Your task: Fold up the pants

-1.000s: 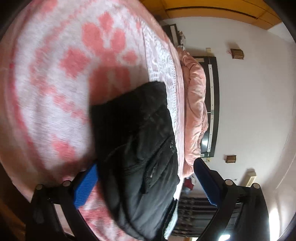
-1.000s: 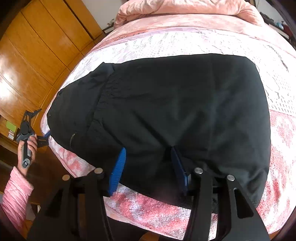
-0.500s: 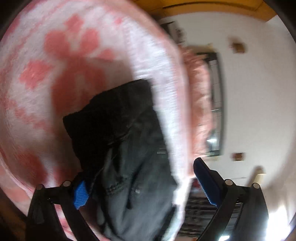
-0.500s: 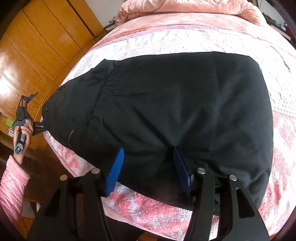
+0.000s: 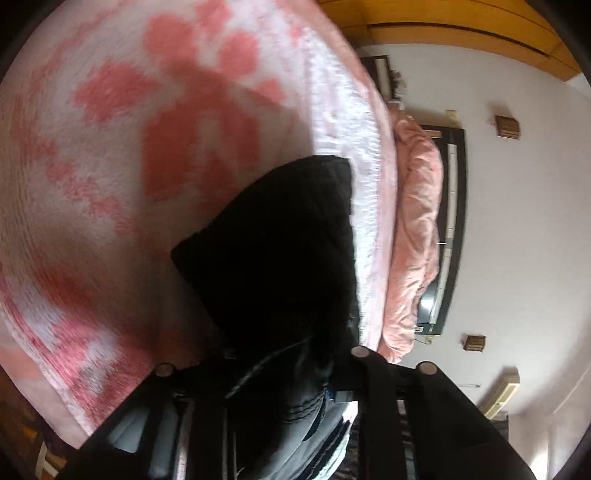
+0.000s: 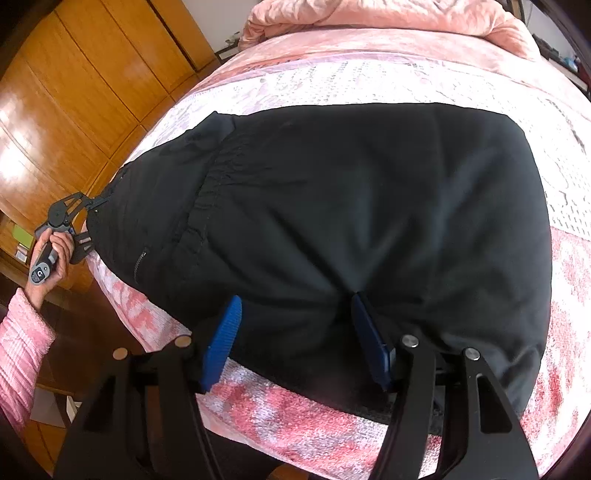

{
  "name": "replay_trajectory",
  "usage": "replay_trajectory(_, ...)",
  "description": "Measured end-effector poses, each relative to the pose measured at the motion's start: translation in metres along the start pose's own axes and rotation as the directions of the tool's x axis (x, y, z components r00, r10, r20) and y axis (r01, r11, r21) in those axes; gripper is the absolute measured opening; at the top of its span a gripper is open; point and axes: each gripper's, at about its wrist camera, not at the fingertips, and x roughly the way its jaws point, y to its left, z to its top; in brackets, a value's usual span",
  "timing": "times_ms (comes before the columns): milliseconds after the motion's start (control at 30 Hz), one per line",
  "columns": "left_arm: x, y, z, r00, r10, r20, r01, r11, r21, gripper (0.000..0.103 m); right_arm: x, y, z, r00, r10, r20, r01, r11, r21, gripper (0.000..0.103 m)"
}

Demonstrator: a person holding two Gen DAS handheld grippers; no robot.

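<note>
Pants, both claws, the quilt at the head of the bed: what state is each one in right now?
Black pants: folded, flat on the bed, waistband end at the bed's edge.
Left claw: jaws closing, waistband fabric between them.
Right claw: jaws apart, pants fabric between the pads.
Pink quilt: bunched at the head of the bed.

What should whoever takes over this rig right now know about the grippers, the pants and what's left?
Left gripper: jaws closing on the pants' waist end at the bed's edge; the fabric is bunched between its fingers in the left wrist view.
Right gripper: jaws part open, fabric between the blue pads; whether they press on it I cannot tell.
Pants: black, spread across the pink bed, waistband toward the wardrobe side.
Done: pants laid out, left grip going on.
Left: secure the right grip, then probably lift and make the fold.
</note>
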Motion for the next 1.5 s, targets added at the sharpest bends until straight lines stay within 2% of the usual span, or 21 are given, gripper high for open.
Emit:
replay_trajectory(200,0.002,-0.019,-0.007,0.997,-0.081,0.014,0.08,0.997,0.01,0.019,-0.003,-0.001,-0.001,1.0,0.003,0.001,-0.003,1.0,0.005,0.063)
replay_trajectory(300,-0.001,-0.042,-0.015,0.992,-0.128,0.011,0.127,0.989,0.081,0.019,-0.008,-0.003,-0.002,1.0,0.004,0.002,-0.004,1.0,0.012,0.062)
replay_trajectory(367,-0.004,-0.069,-0.025,0.99,-0.142,-0.001,0.14,0.976,0.166,0.019,-0.014,-0.004,-0.001,1.0,-0.01,0.023,0.01,1.0,0.023,0.062)
replay_trajectory(500,-0.006,-0.123,-0.058,0.983,-0.174,-0.053,0.182,0.929,0.323,0.019,-0.032,-0.01,0.003,0.998,-0.005,0.069,0.001,0.998,0.055,0.062)
replay_trajectory(600,-0.001,-0.158,-0.092,0.976,-0.182,-0.122,0.217,0.878,0.426,0.019,-0.046,-0.015,0.006,0.995,-0.006,0.103,-0.002,0.997,0.071,0.062)
replay_trajectory(633,0.003,-0.171,-0.109,0.972,-0.173,-0.158,0.227,0.857,0.462,0.019,-0.05,-0.017,0.006,0.994,-0.009,0.111,0.001,0.997,0.077,0.062)
replay_trajectory(700,0.012,-0.184,-0.134,0.97,-0.152,-0.191,0.229,0.836,0.498,0.019,-0.055,-0.02,0.004,0.992,-0.012,0.122,0.001,0.996,0.09,0.062)
replay_trajectory(900,0.035,-0.193,-0.185,0.966,-0.096,-0.241,0.22,0.797,0.563,0.019,-0.068,-0.034,-0.002,0.99,-0.022,0.14,0.004,0.992,0.129,0.062)
replay_trajectory(1000,0.046,-0.197,-0.218,0.967,-0.04,-0.253,0.197,0.745,0.637,0.019,-0.071,-0.039,-0.006,0.989,-0.031,0.142,0.011,0.99,0.141,0.062)
replay_trajectory(1067,0.049,-0.193,-0.242,0.962,-0.001,-0.272,0.19,0.718,0.67,0.019,-0.074,-0.043,-0.008,0.989,-0.043,0.145,0.021,0.989,0.148,0.062)
replay_trajectory(1167,0.067,-0.189,-0.27,0.956,0.059,-0.288,0.166,0.699,0.695,0.02,-0.078,-0.05,-0.012,0.986,-0.063,0.153,0.038,0.987,0.157,0.062)
replay_trajectory(1400,0.095,-0.172,-0.307,0.939,0.193,-0.286,0.102,0.635,0.766,0.02,-0.088,-0.064,-0.016,0.983,-0.085,0.165,0.054,0.981,0.187,0.064)
replay_trajectory(1500,0.105,-0.154,-0.328,0.934,0.239,-0.267,0.076,0.595,0.8,0.021,-0.088,-0.071,-0.016,0.983,-0.082,0.164,0.049,0.979,0.197,0.064)
